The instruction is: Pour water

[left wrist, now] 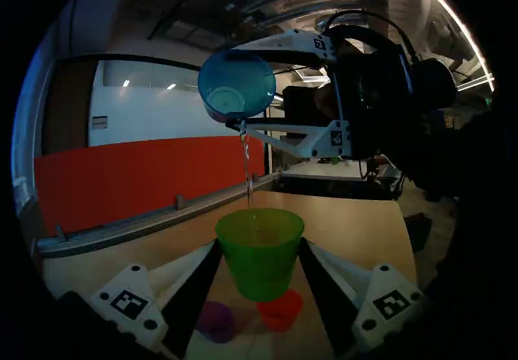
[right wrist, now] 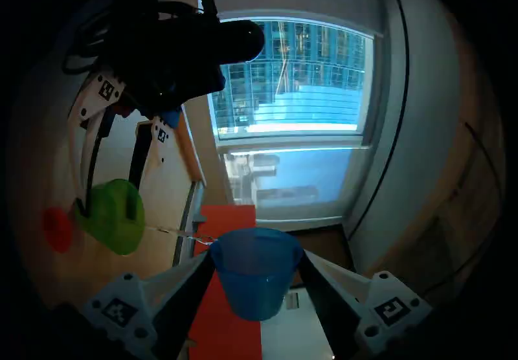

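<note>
Light wooden counter (left wrist: 349, 224), orange wall panel (left wrist: 129, 179) behind. Left gripper (left wrist: 260, 247) clenched on translucent green plastic cup (left wrist: 260, 266), held upright above counter, fingers at mid-wall. Right gripper (right wrist: 256, 269) clenched on translucent blue plastic cup (left wrist: 236, 91), tipped above it; thin water stream (left wrist: 247, 166) falls into green one. Assessment: cups light, thin-walled, likely flex if squeezed, prob. slippery when wet. Hold mid-wall, moderate force.

Dim interior, bright window (right wrist: 291, 101) glare, warped edges
</note>
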Motion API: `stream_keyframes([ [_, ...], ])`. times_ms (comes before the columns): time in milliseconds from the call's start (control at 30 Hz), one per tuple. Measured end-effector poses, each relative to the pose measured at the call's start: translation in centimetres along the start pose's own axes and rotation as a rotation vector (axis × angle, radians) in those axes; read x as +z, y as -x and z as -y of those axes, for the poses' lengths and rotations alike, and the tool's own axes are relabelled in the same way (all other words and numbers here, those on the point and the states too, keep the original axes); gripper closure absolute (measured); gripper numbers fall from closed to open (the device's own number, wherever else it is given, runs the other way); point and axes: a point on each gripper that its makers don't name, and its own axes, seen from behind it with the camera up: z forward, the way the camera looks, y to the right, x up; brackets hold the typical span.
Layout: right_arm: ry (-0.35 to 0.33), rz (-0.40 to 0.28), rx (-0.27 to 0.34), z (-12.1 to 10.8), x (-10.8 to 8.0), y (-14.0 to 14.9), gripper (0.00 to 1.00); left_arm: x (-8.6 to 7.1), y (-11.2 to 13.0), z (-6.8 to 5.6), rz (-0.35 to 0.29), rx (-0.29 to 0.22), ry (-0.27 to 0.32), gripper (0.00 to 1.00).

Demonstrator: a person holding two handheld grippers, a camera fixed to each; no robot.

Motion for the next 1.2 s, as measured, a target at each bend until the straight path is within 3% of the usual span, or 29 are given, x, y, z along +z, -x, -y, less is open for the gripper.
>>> stream_keyframes([
  [800,0.003,-0.013,-0.125,-0.2,0.0,-1.4,0.09,0.1,-0.2,-0.2,-0.006,-0.002,-0.002,0.16],
  [1200,-0.002,-0.015,-0.11,0.1,0.0,-1.4,0.09,0.0,-0.2,-0.2,-0.008,-0.002,-0.003,0.16],
])
